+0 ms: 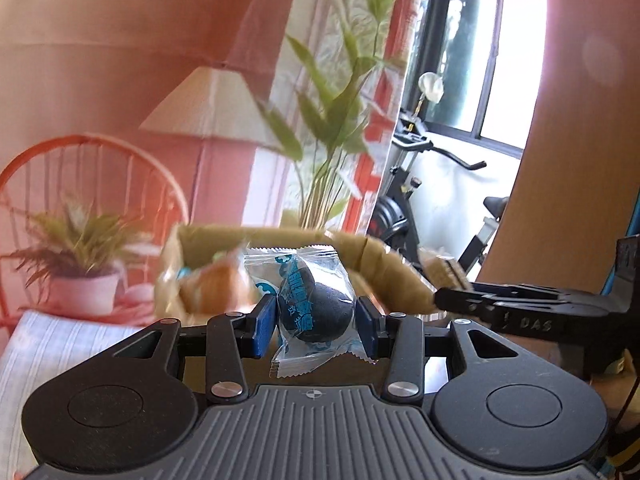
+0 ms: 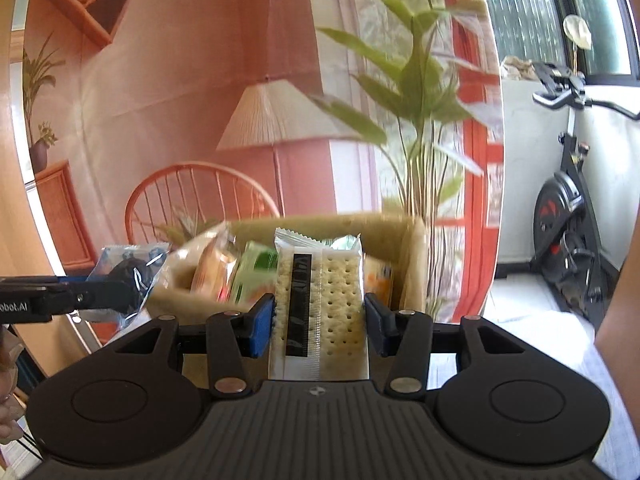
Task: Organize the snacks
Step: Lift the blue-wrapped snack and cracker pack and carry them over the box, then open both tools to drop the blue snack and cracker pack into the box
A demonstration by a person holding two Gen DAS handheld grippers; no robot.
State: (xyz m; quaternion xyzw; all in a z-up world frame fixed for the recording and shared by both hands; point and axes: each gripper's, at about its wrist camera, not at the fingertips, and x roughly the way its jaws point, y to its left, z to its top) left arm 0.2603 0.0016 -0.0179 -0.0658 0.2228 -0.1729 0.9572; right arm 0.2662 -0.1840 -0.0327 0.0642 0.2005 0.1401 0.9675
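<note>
My left gripper is shut on a clear blue-printed packet with a dark round snack, held up in front of a tan fabric basket. My right gripper is shut on a clear packet of pale crackers, held upright just before the same basket. The basket holds several wrapped snacks, orange and green. The left gripper with its dark snack shows at the left of the right wrist view. The right gripper's finger shows at the right of the left wrist view.
A backdrop with a printed lamp, orange chair and plants hangs behind the basket. A leafy plant stands behind it. An exercise bike stands by the window at the right. A striped cloth lies at lower left.
</note>
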